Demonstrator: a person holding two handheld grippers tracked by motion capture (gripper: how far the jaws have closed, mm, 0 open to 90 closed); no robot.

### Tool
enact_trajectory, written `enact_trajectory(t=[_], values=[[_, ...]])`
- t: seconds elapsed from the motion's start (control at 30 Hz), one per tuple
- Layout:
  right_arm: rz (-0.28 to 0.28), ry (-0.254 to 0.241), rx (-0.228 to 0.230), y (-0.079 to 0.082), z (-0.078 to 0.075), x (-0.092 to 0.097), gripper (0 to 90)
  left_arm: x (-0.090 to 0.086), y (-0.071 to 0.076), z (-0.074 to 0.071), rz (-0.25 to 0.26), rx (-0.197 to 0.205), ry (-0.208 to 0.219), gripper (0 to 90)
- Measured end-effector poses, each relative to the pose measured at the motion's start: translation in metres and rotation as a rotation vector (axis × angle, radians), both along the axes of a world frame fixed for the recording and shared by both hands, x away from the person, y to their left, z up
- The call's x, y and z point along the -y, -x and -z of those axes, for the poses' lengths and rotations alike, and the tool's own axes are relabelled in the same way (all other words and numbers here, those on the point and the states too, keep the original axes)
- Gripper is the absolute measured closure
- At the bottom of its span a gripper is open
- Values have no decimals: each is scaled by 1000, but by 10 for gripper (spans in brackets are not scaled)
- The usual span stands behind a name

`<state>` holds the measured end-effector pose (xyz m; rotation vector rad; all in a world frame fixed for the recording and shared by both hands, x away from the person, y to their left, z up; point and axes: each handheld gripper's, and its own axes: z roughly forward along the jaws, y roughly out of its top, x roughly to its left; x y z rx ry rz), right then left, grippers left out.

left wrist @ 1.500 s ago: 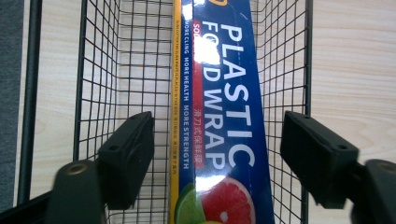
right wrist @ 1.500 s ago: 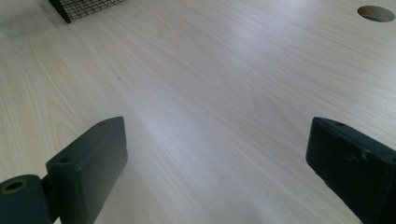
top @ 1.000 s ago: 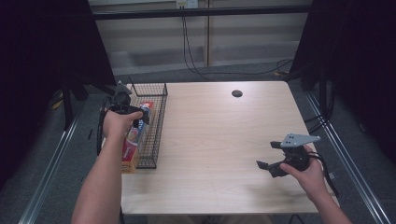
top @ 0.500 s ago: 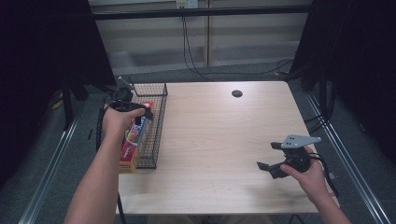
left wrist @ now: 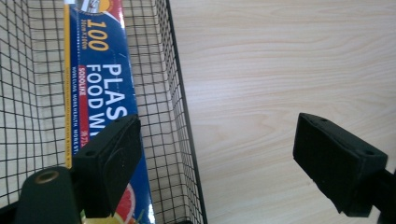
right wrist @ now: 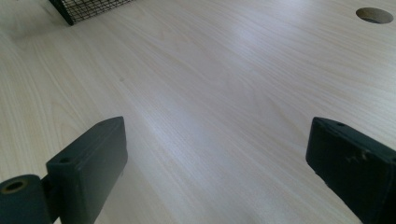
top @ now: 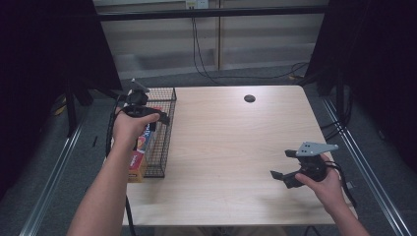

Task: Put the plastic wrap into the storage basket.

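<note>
Table (top: 231, 147) was the landmark I worked from, pale wood with a black wire basket (top: 166, 129) along its left edge. Inside the basket lay the blue plastic-wrap box (left wrist: 105, 98), lengthwise, its near end poking past the table's front-left corner. My left gripper (top: 156, 118) hovered above the basket's right wall, jaws apart and gripping nothing, one pad over the box and the other over bare table. My right gripper (top: 285, 169) waited near the table's front-right corner, jaws wide and empty. I judged the safest move was a straight lift clear of the wire before swinging over the table.
</note>
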<state>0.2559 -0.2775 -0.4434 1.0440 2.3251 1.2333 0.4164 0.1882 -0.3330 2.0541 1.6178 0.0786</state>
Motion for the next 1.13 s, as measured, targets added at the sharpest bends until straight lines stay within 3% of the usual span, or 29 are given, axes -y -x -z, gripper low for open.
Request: enact_trajectory(t=[0.7,0.9,1.13], values=[[-10,5,-3,0,1,-1,47,40,20,1,158,77,52,137],[-21,4,-14,-1,5,-4,46,53,27,9,197,99,54,131],[-28,0,-56,-2,16,-3,20,74,37,26,290,145,64,92]])
